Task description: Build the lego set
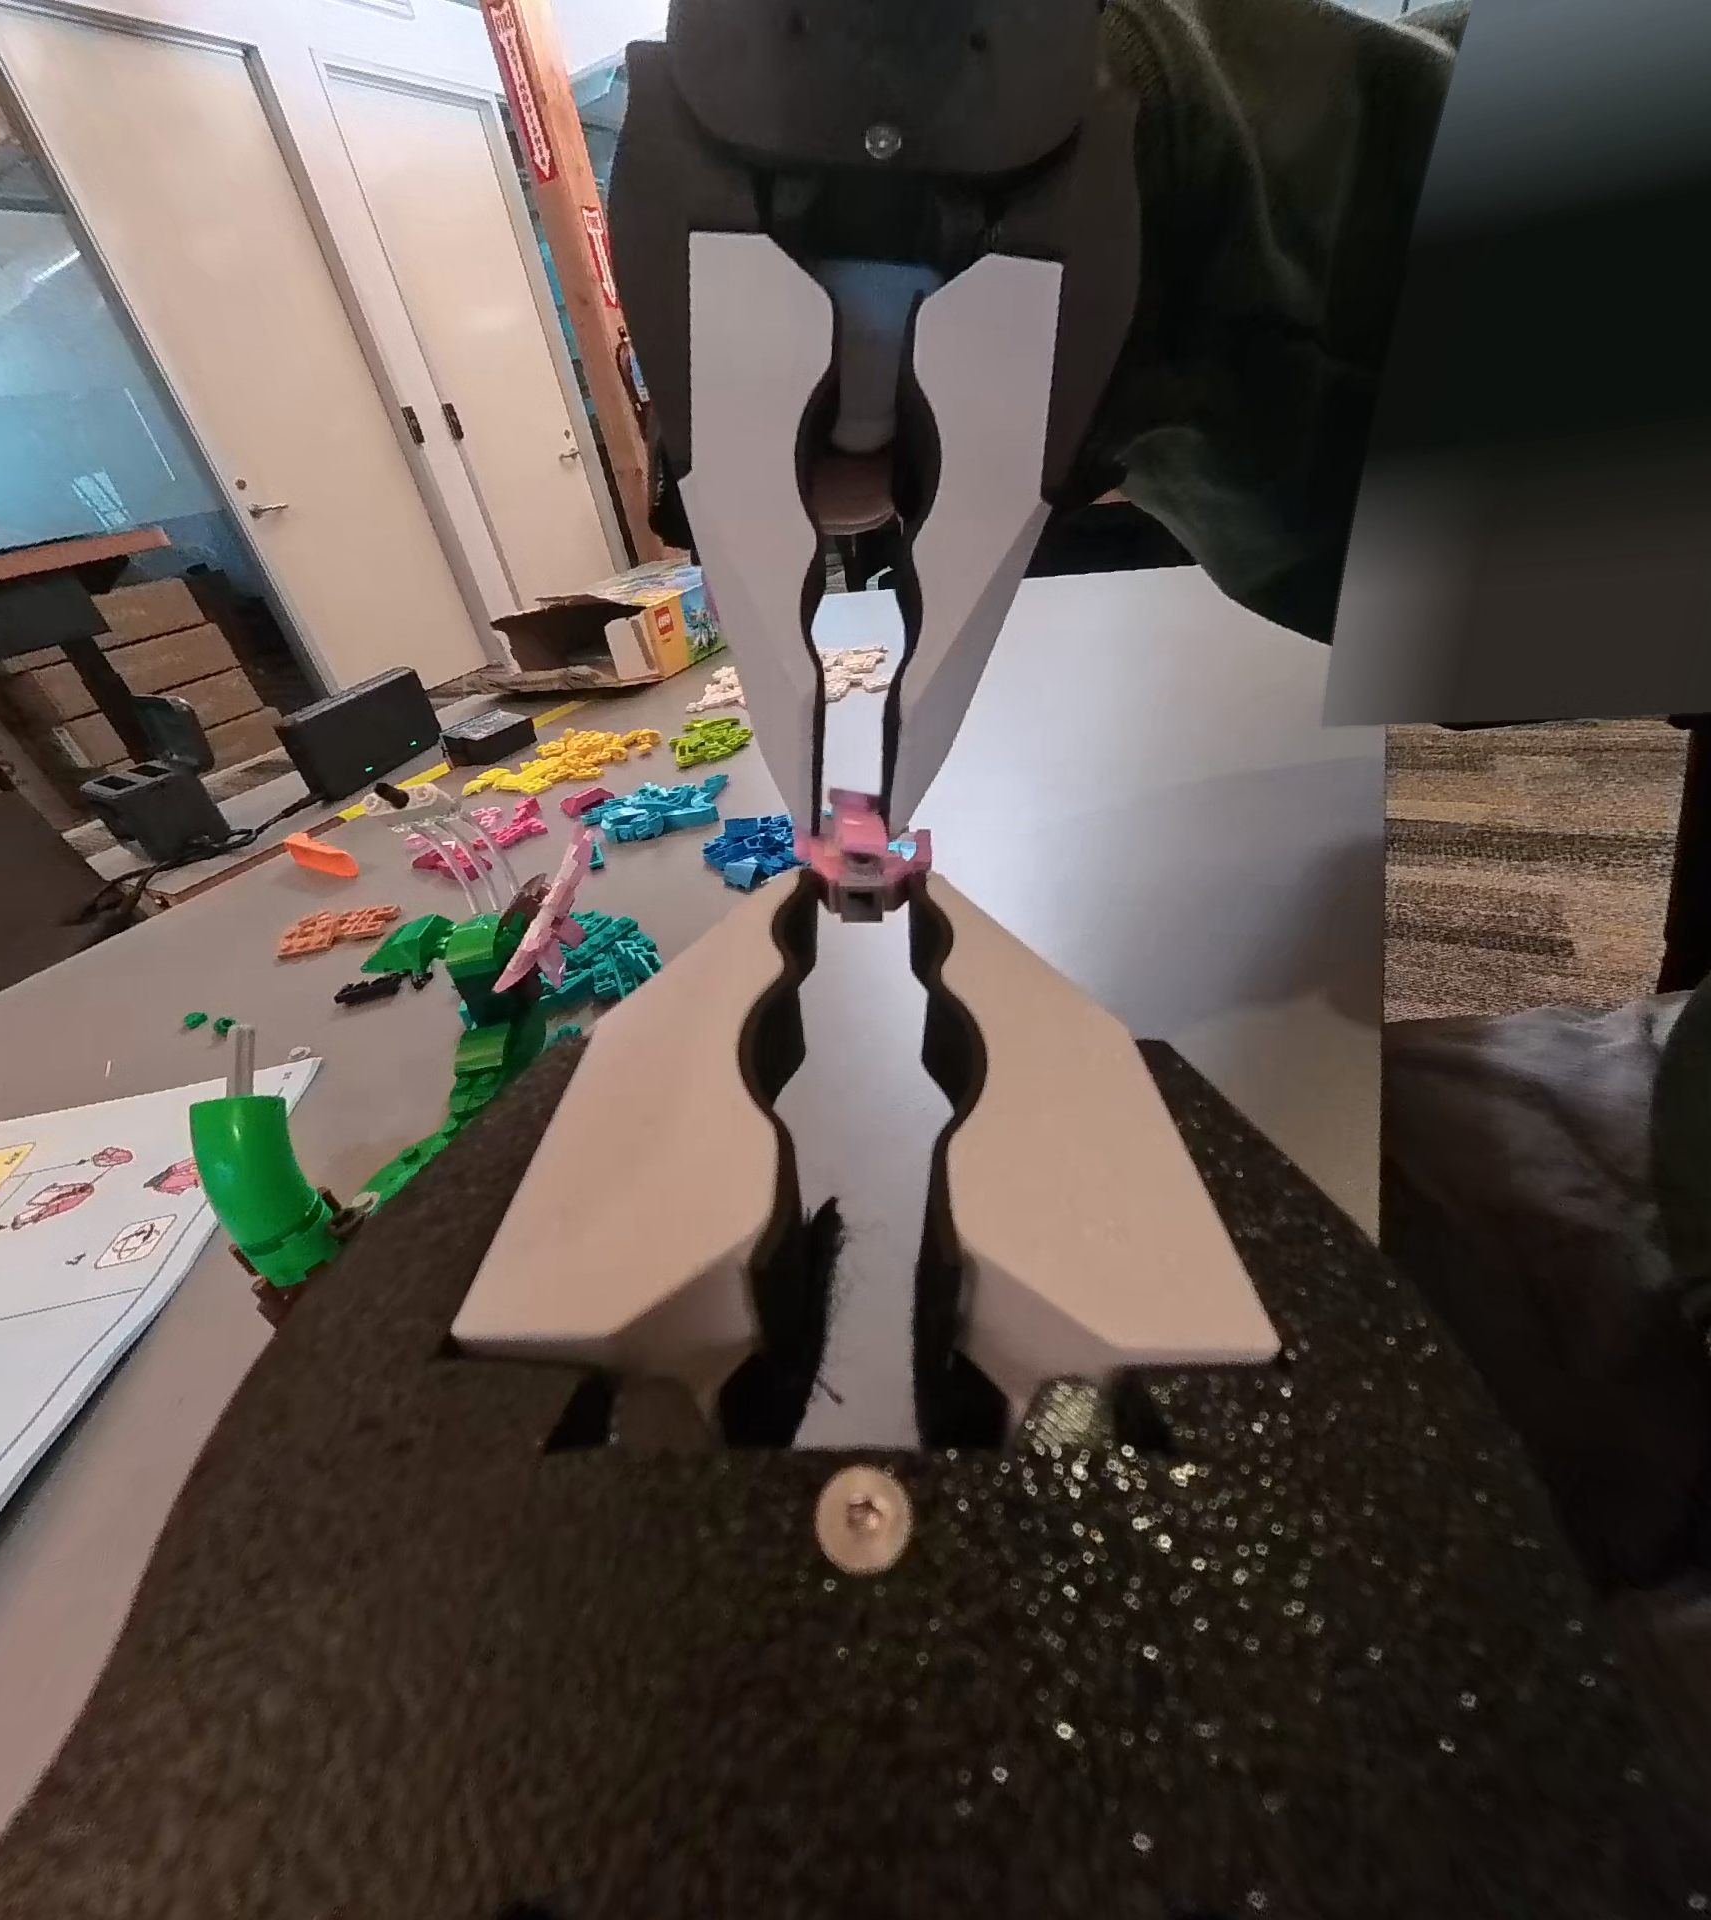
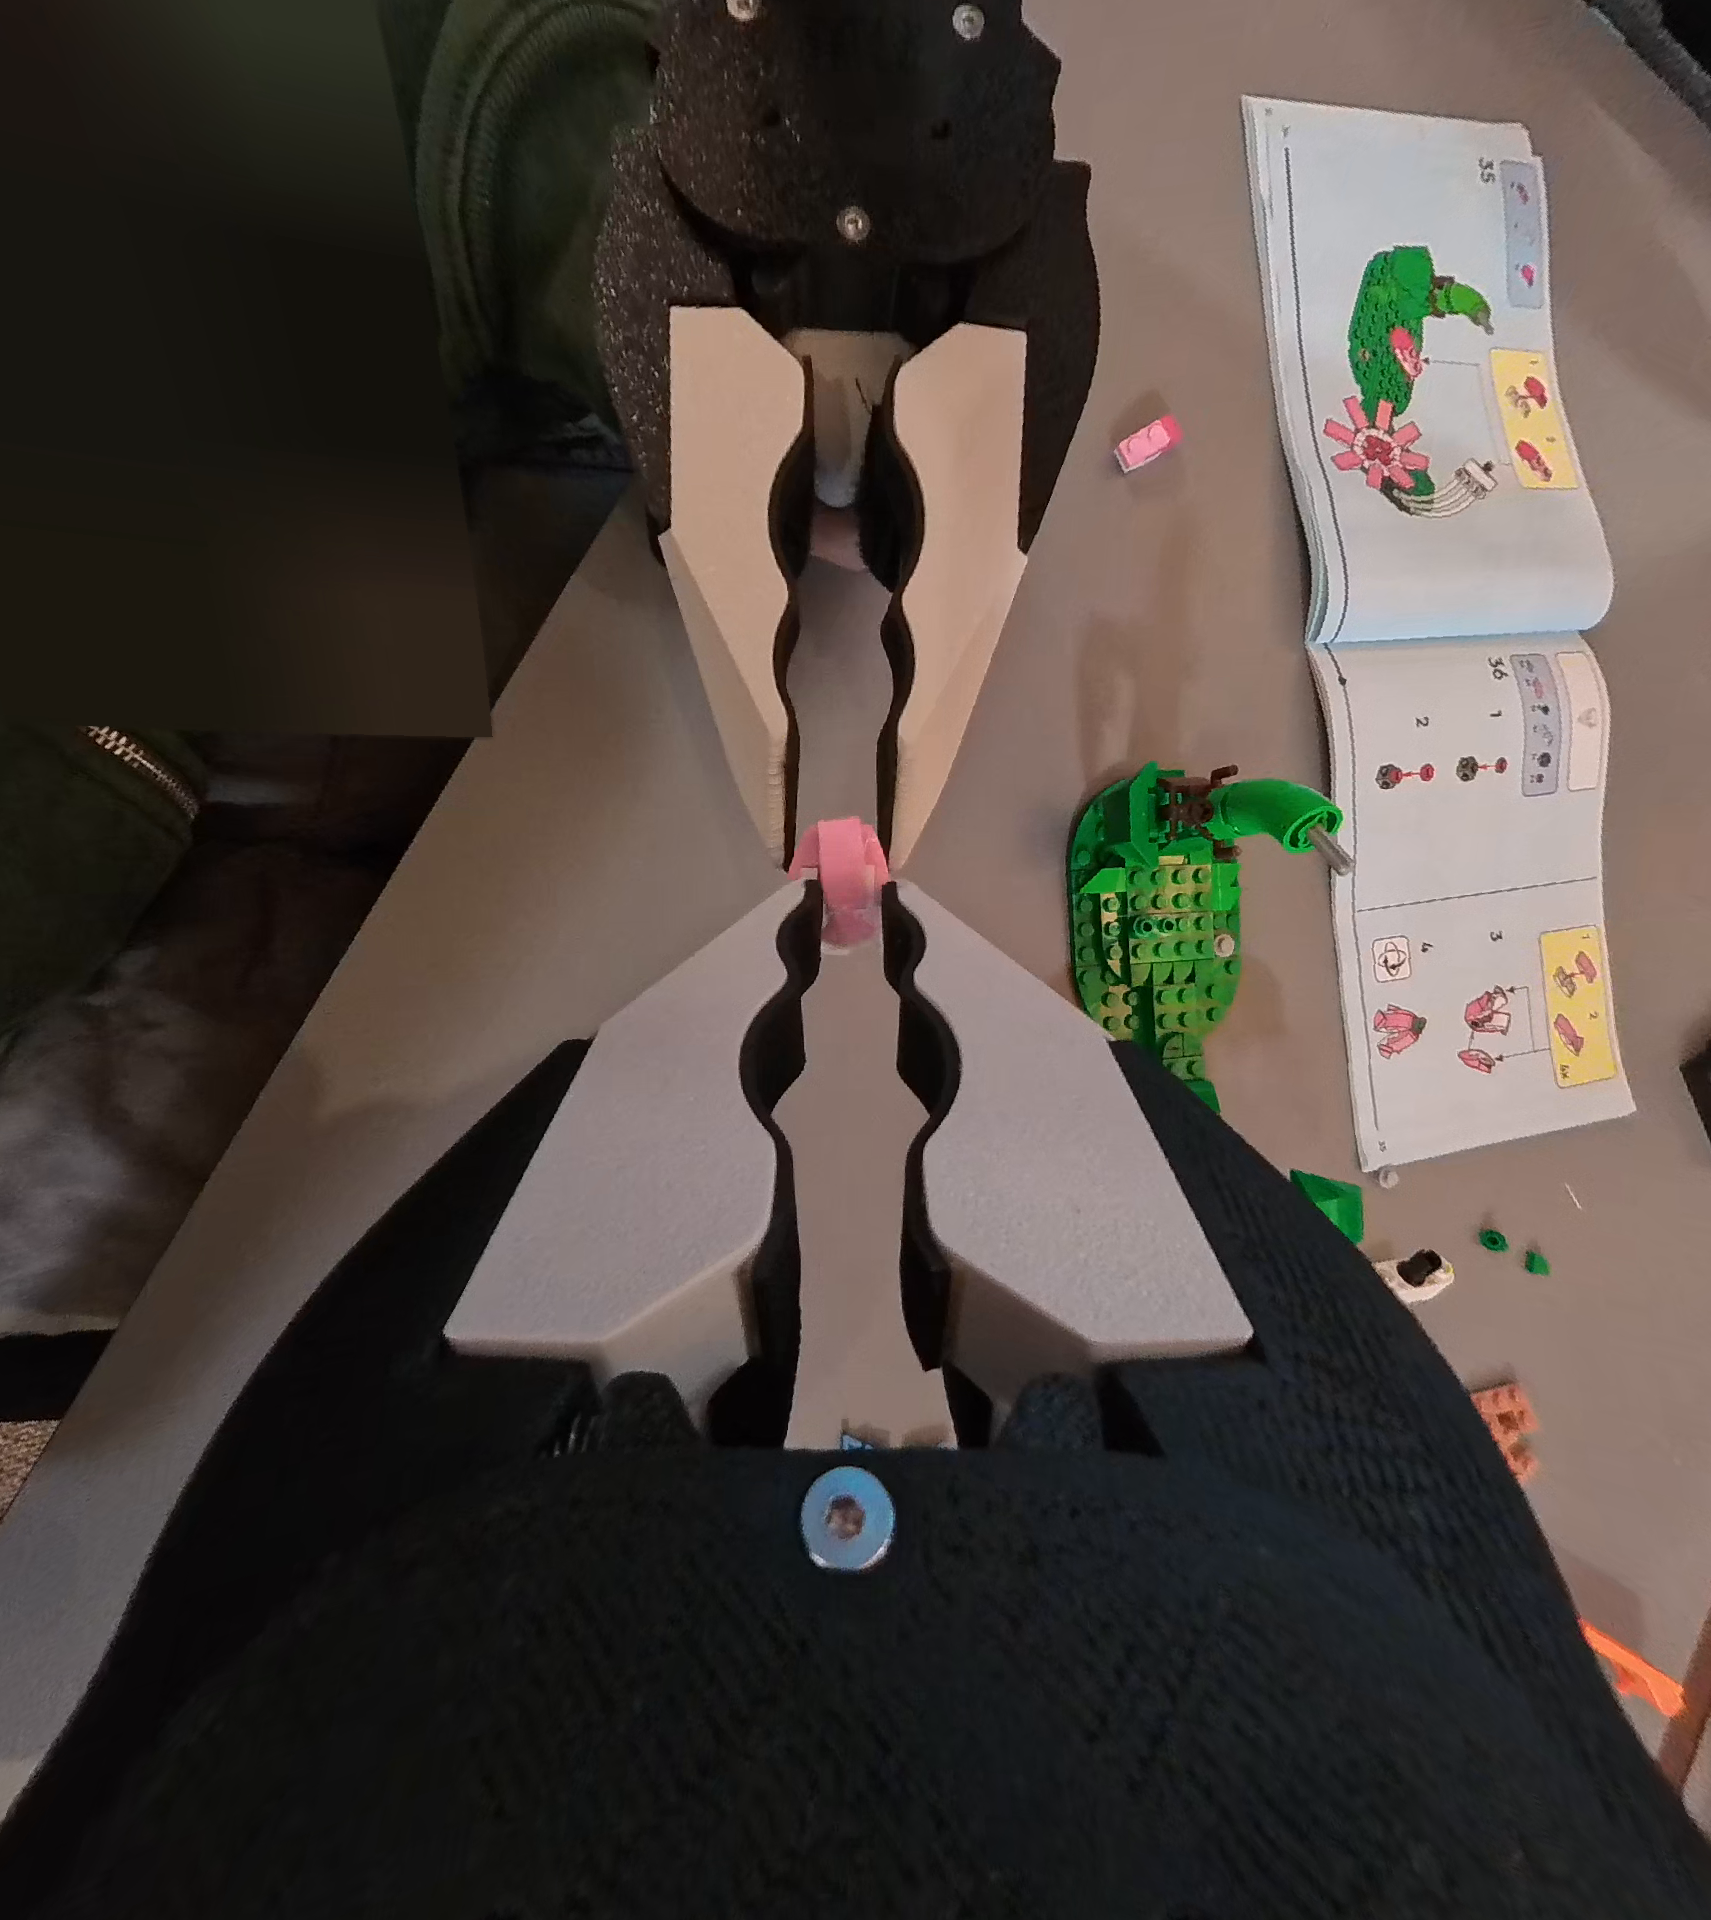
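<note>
Both two-finger grippers meet tip to tip at frame centre over the grey table (image 1: 1142, 727), each pinching the same small pink lego sub-assembly.

Left gripper (image 1: 861, 899): grey wedge fingers with black wavy pads, nearly closed, tips clamped on the small pink-and-grey lego cluster (image 1: 856, 857). Grey block with a square hole faces this camera, pink pieces above and to the sides.

Right gripper (image 2: 843, 894): same build, fingers nearly closed, tips squeezing the pink end of that cluster (image 2: 843, 883); from here it reads as a rounded pink piece. In the left wrist view the right gripper (image 1: 851, 805) comes down from the top of frame; in the right wrist view the left gripper (image 2: 835, 831) does the same.

Cluster is held above the table, near its edge, not resting on it.

Left wrist view, left half: green lego plant base with curved green tube and grey axle (image 1: 253, 1184) at lower left, open instruction booklet (image 1: 20, 1299) beside it. Pink lego flower on green stem (image 1: 544, 914) mid left. Sorted brick piles behind: yellow (image 1: 581, 753), cyan (image 1: 659, 810), blue (image 1: 752, 847), teal (image 1: 612, 951), orange plates (image 1: 337, 928). Lego box (image 1: 664, 623) upper centre.

Right wrist view, right half: same green base (image 2: 1157, 925) centre right, booklet (image 2: 1453, 623) upper right, loose pink brick (image 2: 1147, 447) left of the booklet, apart from everything.
</note>
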